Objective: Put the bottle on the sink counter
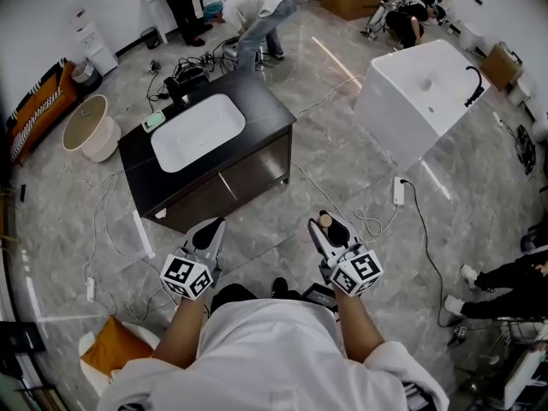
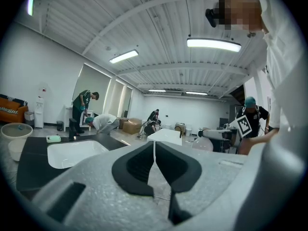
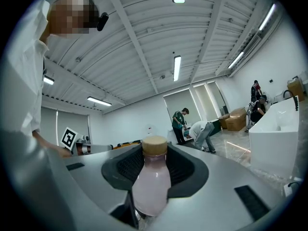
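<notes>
A small bottle of pale pink liquid with a tan cap (image 3: pixel 153 177) stands upright between the black pads of my right gripper (image 3: pixel 153 170), which is shut on it. From the head view only its cap (image 1: pixel 324 221) shows in the right gripper (image 1: pixel 330 227), held over the floor. My left gripper (image 1: pixel 210 228) is shut with nothing in it; its pads (image 2: pixel 144 165) meet. The black sink counter (image 1: pixel 270 114) with its white basin (image 1: pixel 199 132) stands ahead and to the left of both grippers, and appears low on the left in the left gripper view as counter (image 2: pixel 29 162).
A black faucet (image 1: pixel 175 88) and a green item (image 1: pixel 154 121) sit on the counter's far-left side. A white freestanding basin block (image 1: pixel 424 92) stands at the right. Cables and a power strip (image 1: pixel 399 191) lie on the marble floor. People (image 1: pixel 257 15) work at the back.
</notes>
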`<state>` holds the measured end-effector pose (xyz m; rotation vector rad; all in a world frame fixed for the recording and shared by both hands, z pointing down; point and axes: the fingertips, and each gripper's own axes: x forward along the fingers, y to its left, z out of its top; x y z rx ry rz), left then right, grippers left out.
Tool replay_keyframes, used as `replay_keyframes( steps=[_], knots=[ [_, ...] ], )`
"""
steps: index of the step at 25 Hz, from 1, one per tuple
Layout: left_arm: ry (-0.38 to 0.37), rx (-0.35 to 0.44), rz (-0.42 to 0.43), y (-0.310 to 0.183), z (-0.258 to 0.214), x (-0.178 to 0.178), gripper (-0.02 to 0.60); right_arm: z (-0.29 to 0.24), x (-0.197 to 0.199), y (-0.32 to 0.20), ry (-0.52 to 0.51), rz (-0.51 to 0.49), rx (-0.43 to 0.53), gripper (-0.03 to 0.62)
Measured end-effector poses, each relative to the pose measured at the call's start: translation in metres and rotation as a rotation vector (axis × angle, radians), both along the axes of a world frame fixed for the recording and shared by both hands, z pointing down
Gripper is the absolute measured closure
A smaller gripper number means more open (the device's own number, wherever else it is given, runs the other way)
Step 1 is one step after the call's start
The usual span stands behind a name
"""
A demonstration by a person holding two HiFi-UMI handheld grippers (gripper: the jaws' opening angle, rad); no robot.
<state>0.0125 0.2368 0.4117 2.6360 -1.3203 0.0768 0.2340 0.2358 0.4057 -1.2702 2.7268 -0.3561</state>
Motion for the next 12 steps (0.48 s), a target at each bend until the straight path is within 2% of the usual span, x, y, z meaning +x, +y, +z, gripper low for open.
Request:
replay_keyframes(
  steps=[12],
  knots=[
    [0.042, -0.007, 0.022, -0.065, 0.015, 0.018, 0.557, 0.012, 0.026, -0.054, 0.010, 0.030, -0.031, 0.450]
  ],
)
